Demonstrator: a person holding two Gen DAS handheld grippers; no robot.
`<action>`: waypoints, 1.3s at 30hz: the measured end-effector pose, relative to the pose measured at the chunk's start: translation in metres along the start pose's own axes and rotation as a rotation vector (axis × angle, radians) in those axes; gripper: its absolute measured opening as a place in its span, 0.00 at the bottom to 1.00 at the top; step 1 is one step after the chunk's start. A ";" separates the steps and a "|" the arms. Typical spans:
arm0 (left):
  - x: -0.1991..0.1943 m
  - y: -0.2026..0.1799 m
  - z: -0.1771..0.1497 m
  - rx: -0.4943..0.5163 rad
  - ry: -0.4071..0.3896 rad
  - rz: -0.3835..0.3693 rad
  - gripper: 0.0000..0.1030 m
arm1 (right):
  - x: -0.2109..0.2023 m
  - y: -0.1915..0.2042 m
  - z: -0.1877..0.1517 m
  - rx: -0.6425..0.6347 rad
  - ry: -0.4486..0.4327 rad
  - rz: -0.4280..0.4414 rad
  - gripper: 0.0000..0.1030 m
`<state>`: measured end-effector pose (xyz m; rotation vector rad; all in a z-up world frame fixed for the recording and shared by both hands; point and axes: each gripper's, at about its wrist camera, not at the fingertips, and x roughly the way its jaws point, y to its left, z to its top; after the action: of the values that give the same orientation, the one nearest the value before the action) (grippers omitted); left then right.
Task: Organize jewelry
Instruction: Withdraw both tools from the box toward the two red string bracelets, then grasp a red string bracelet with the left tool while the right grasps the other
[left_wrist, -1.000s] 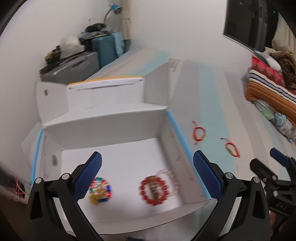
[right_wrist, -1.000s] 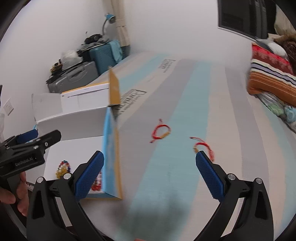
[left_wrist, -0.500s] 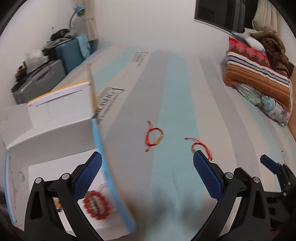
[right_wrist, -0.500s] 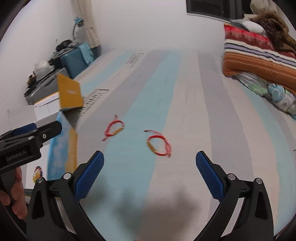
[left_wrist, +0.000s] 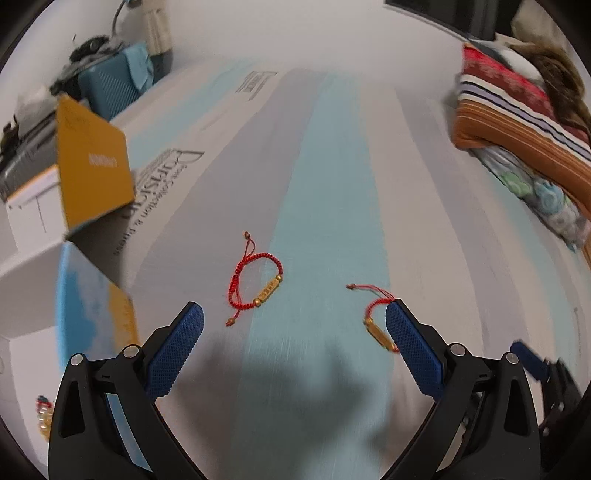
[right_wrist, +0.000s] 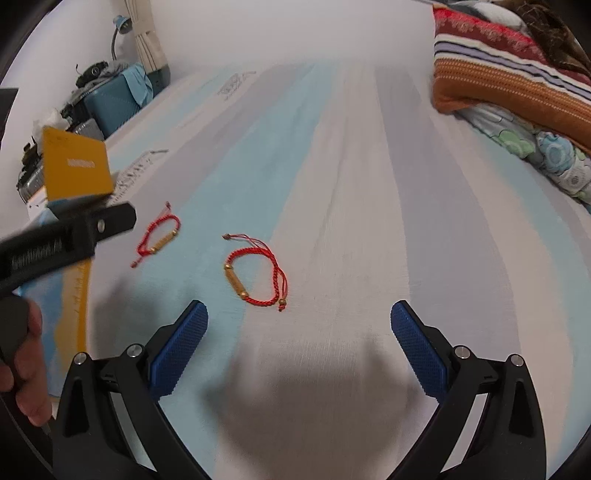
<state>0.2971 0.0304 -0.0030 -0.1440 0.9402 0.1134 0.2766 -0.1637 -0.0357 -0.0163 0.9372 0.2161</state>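
Both tongs were held wide, nothing between the pads. Left tongs (left_wrist: 294, 325) hovered over the striped bed sheet (left_wrist: 332, 166); right tongs (right_wrist: 299, 325) likewise, further right on the same bed.

Two red cord bracelets lay flat on the sheet, apart from each other. The left bracelet (left_wrist: 256, 280), with a gold bar and beads, sat ahead of the left tongs, nearer its left pad. The right bracelet (right_wrist: 256, 275) lay ahead of the right tongs, closer to its left pad; in the left wrist view it was partly hidden behind the right pad.

A white box (left_wrist: 33, 266) with a yellow flap (left_wrist: 92, 166) stood at the left edge of the bed; a beaded bracelet (left_wrist: 43, 413) showed blurred inside. Folded blankets (right_wrist: 509, 70) lay at far right.
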 end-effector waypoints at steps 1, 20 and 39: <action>0.009 0.001 0.002 -0.009 0.006 0.003 0.94 | 0.008 -0.001 0.000 0.000 0.010 0.000 0.93; 0.111 0.019 0.009 -0.082 0.075 0.069 0.91 | 0.091 0.010 0.005 -0.008 0.072 0.023 0.86; 0.113 0.021 0.005 -0.052 0.064 0.112 0.37 | 0.088 0.011 0.005 -0.022 0.035 0.038 0.35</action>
<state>0.3633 0.0555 -0.0931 -0.1438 1.0093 0.2377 0.3285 -0.1367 -0.1027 -0.0229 0.9710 0.2617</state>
